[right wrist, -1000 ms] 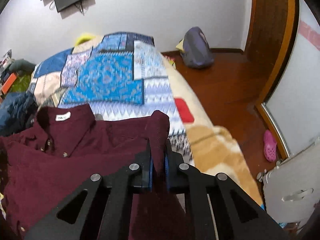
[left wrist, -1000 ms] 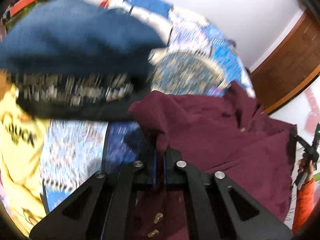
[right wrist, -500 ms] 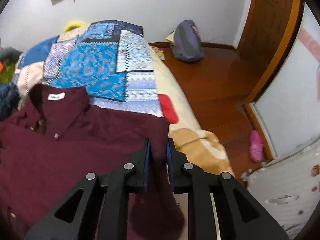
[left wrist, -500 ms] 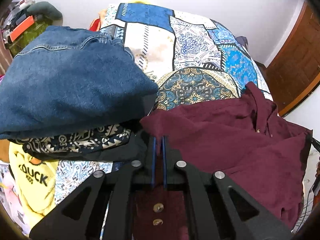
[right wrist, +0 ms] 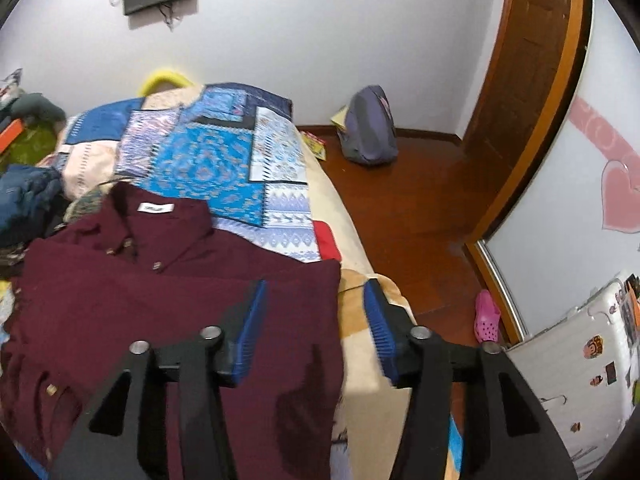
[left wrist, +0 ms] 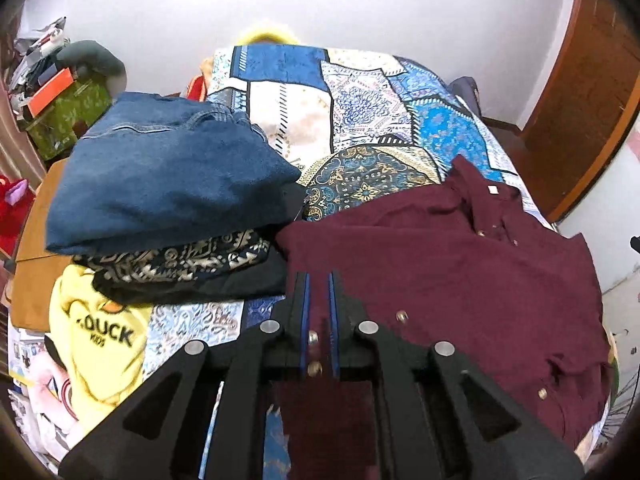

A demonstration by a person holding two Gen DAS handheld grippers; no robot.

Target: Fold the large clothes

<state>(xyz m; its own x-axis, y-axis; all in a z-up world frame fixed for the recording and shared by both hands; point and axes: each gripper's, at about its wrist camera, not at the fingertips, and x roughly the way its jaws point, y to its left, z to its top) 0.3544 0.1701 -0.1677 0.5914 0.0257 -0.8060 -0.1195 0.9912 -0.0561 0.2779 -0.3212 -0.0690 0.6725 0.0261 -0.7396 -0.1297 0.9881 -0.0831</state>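
Maroon button-up shirt point(right wrist: 140, 300), collar up, spread flat on patchwork bedspread point(right wrist: 208, 160)

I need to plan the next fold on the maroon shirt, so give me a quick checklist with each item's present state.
1. Right gripper released: ok. Its jaws have just been opening and stand wide, pads off the cloth.
2. Left gripper released: ok. Jaws have just been opening; a narrow gap, pads off the cloth.
3. Shirt flat on the bed: ok, front up, collar away from the grippers.
4. Shirt clear of the jeans stack: ok, beside it.
5. Near hem flat: cannot tell, hidden by the grippers.
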